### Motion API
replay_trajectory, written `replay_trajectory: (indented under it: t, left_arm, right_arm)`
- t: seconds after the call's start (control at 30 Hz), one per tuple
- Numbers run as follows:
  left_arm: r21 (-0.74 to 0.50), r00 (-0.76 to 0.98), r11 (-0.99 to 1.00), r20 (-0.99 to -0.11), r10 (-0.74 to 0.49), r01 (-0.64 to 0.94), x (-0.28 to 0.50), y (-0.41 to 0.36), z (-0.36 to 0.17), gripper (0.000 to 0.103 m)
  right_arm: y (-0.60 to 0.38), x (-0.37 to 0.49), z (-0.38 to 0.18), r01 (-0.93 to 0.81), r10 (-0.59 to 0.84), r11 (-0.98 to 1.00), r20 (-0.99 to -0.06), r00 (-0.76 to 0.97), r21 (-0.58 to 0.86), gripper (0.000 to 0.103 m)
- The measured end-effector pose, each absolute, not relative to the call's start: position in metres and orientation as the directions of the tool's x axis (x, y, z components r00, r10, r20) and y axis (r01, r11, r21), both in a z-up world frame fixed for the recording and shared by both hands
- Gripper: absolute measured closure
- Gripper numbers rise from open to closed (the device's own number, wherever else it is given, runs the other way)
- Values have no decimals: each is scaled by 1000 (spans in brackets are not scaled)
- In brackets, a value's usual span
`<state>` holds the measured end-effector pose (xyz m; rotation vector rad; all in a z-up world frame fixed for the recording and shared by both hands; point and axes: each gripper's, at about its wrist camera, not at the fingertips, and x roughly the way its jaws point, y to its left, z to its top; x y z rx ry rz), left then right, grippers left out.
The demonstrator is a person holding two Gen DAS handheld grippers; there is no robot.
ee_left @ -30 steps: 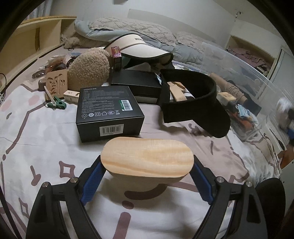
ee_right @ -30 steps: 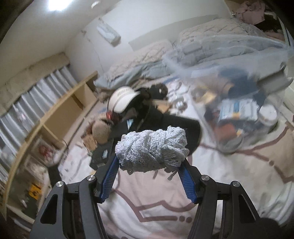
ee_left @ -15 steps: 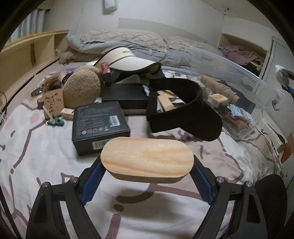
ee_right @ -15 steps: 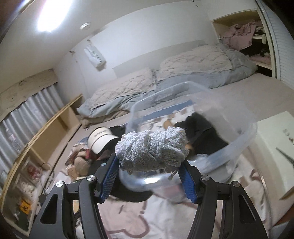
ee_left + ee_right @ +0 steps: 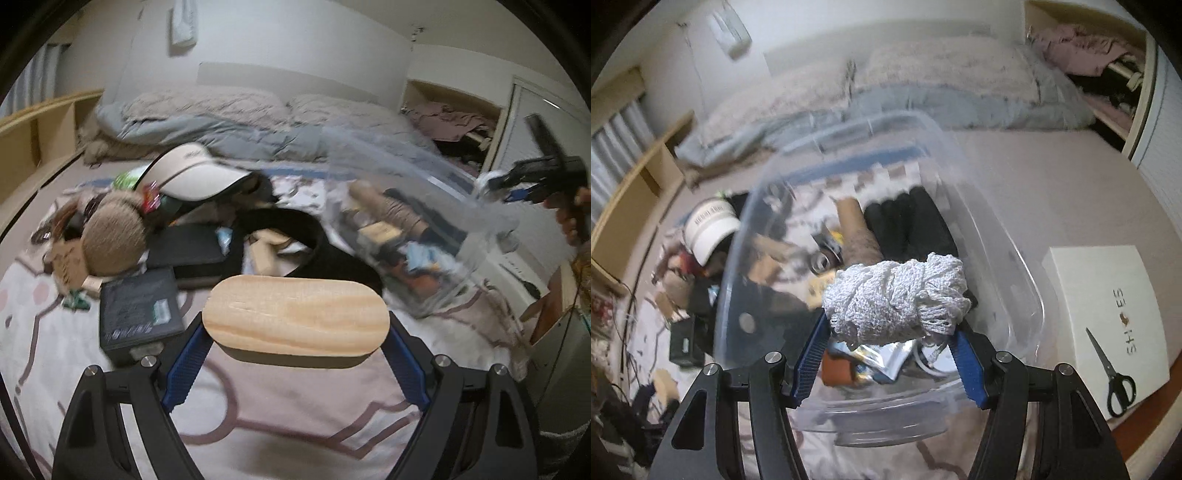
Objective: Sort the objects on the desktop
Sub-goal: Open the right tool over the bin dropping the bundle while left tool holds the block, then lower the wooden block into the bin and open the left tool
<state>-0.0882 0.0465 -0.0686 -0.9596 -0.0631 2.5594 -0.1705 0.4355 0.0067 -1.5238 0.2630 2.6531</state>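
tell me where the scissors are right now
In the right wrist view, the scissors lie at the lower right on the white shoe box, right of the clear bin.

Motion blur smears the clear plastic bin (image 5: 436, 206) at right of centre, its contents indistinct; the scissors (image 5: 1112, 373) at lower right carry no legible detail; box lettering (image 5: 140, 310) is unreadable.

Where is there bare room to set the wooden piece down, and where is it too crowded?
Bare patterned bedspread lies in front of the black box, under the left tongs holding the wooden block. Plain bed surface beyond the clear bin is free too. Crowded: around the white cap, and inside the bin.
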Motion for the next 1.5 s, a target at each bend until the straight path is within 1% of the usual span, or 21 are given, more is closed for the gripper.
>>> replay_trajectory:
  t: [0.13,0.27,0.3,0.33,0.37,0.4,0.47,0.7,0.8,0.9,1.07,1.13,1.27,1.37,1.5]
  left_arm:
    - [-167,-678,-908,-617,400,-384,-91,65,-54,14]
    - [-171,-672,-894,-605,426,-413,-96,84,-40,14]
    - [-177,-670,-890,-602,435,-419,-98,87,-37,14]
    - [-185,-666,-886,-598,446,-426,-100,92,-34,14]
    - [-196,-662,-879,-592,460,-436,-102,97,-30,14]
    - [-203,-660,-873,-586,470,-443,-103,101,-26,14]
    - [-209,-657,-863,-574,488,-459,-104,110,-18,14]
    - [-215,-640,-827,-542,544,-520,-113,143,11,14]
    - [-206,-628,-810,-538,562,-549,-122,160,22,14]
    - [-188,-620,-801,-542,567,-569,-134,176,31,14]
    - [-189,-595,-791,-563,573,-582,-162,198,47,14]
    - [-182,-588,-790,-575,569,-586,-173,207,52,14]
    - [-161,-562,-781,-608,560,-603,-197,227,57,14]
    - [-142,-539,-773,-639,549,-618,-217,244,55,14]
    - [-90,-499,-764,-708,500,-639,-245,268,45,14]
  right_arm:
    - [435,-180,-1,-159,77,-987,-897,-435,-8,38]
    - [437,-183,-5,-169,99,-985,-909,-405,-32,35]
    - [437,-183,-4,-164,99,-986,-910,-402,-35,31]
    - [435,-183,-4,-151,96,-988,-912,-399,-38,22]
    - [434,-182,-3,-143,96,-989,-910,-403,-41,17]
    - [433,-180,-2,-139,98,-989,-906,-412,-44,14]
    - [432,-174,3,-128,93,-991,-895,-436,-41,14]
    - [439,-151,16,-123,0,-989,-845,-534,77,14]
    - [435,-138,23,-101,-5,-992,-805,-594,80,14]
    - [433,-126,32,-72,-39,-991,-748,-662,115,14]
    - [434,-121,45,-82,-21,-988,-652,-758,128,14]
    - [432,-125,46,-63,-39,-989,-640,-767,136,14]
    - [423,-130,45,-62,1,-995,-625,-780,76,14]
    - [421,-130,43,-85,39,-995,-596,-802,48,14]
    - [429,-125,45,-208,136,-975,-534,-835,77,14]
